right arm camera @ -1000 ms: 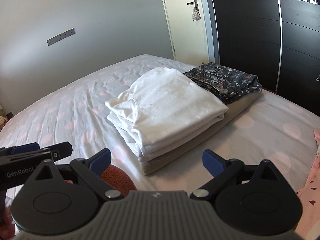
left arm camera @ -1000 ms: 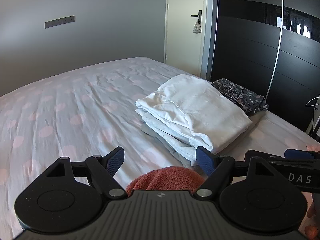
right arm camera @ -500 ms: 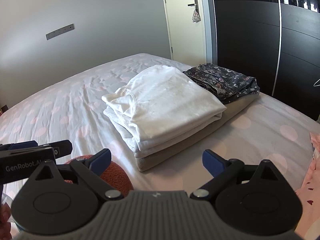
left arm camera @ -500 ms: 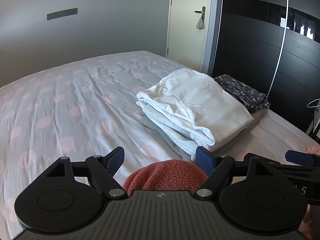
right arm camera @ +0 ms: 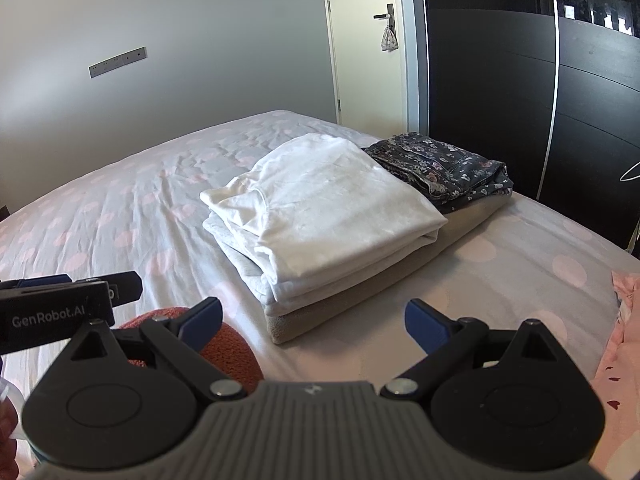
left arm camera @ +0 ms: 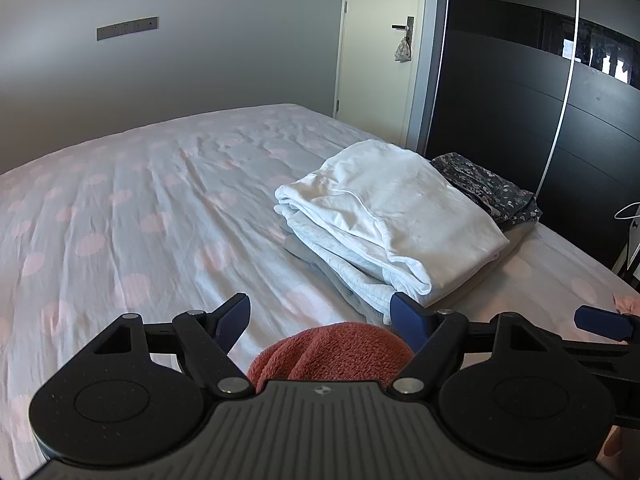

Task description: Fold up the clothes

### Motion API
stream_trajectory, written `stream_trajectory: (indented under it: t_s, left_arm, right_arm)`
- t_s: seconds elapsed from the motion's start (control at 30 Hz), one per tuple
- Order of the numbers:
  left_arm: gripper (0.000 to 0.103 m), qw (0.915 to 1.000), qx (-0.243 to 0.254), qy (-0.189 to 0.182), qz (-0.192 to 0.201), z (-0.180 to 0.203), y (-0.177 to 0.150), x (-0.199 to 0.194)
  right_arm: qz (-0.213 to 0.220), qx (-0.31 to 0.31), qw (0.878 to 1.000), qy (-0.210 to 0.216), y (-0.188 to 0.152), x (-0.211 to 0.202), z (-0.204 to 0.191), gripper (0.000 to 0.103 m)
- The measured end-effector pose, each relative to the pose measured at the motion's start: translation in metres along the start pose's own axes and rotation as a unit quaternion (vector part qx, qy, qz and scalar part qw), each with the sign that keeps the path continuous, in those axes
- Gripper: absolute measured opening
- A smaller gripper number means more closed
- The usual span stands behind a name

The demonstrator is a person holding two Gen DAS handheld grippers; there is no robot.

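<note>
Left gripper wide open, empty, above rust-red garment, right gripper wide open, empty, folded stack on bed.

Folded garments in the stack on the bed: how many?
4 visible: white top uppermost, pale grey layer beneath it, beige piece at the bottom, dark floral item at the far end. Others may be hidden.

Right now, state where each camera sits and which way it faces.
Left wrist: on the left gripper, open, facing across the bed at the folded stack; the right gripper's finger shows at right.
Right wrist: on the right gripper, open, facing the same stack; the left gripper shows at left.
Shared: stack, rust-red cloth, door.
</note>
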State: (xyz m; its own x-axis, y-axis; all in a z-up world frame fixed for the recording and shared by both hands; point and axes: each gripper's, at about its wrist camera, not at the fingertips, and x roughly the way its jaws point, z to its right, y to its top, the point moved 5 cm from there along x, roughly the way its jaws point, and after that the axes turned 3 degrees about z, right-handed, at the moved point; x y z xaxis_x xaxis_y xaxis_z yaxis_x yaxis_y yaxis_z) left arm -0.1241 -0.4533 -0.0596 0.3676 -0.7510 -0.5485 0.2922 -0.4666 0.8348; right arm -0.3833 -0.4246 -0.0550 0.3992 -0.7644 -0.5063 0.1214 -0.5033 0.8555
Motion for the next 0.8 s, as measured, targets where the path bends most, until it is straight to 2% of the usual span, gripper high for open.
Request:
stream_trajectory:
  t_s: [0.8]
  left_arm:
    - [0.076, 0.9999, 0.012, -0.001, 0.003, 0.0061, 0.0005, 0.0004]
  right_arm:
    - [0.001, 0.001, 1.0, -0.009, -0.0017, -0.002, 0.0025, 0.099]
